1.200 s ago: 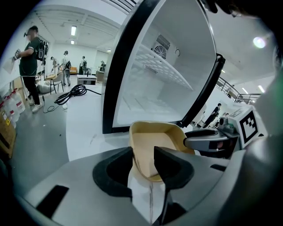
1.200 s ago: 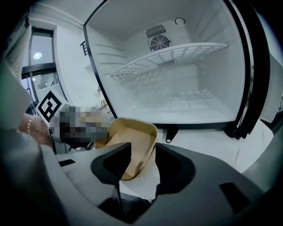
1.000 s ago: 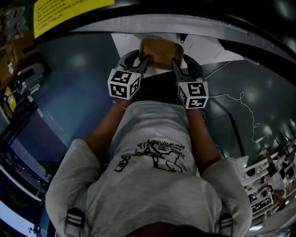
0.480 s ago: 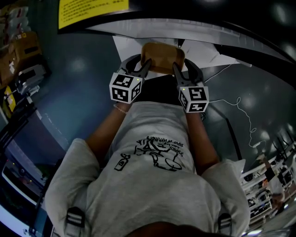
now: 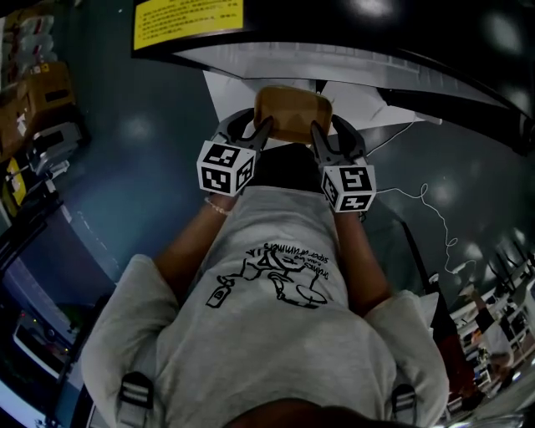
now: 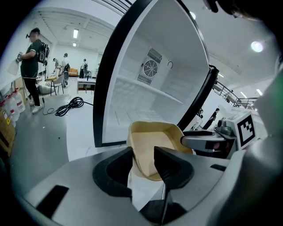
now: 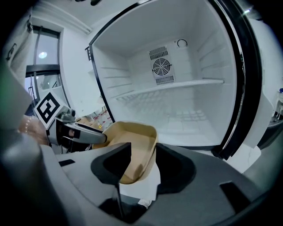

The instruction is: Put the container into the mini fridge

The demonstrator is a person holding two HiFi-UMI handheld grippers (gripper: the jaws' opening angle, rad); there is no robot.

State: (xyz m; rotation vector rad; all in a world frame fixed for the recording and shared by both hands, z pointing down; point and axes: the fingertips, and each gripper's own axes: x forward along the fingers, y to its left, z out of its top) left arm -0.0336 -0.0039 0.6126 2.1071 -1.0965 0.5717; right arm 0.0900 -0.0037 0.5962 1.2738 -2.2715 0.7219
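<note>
Two grippers on one container: we see the left gripper [image 5: 261, 132] and the right gripper [image 5: 320, 134] each clamped on an opposite side wall of the tan container [image 5: 292, 110]. It sits at top centre of the head view and is carried between them, just above the person's grey T-shirt [image 5: 276, 318]. In the left gripper view the jaws pinch the container's near wall, one jaw inside and one outside. The right gripper view shows the same on the other side. The mini fridge [image 7: 190, 110] stands open and fills most of the right gripper view. It is white inside, with a shelf [image 7: 177, 86] across the middle and a round fan vent [image 7: 161, 67] on the back wall above it. The container is outside the fridge, in front of the opening, at lower centre-left of that view. A yellow sign [image 5: 188, 17] is at upper left of the head view. A black cable [image 6: 70, 106] lies coiled on the floor at left of the left gripper view, near a standing person [image 6: 31, 66].
</note>
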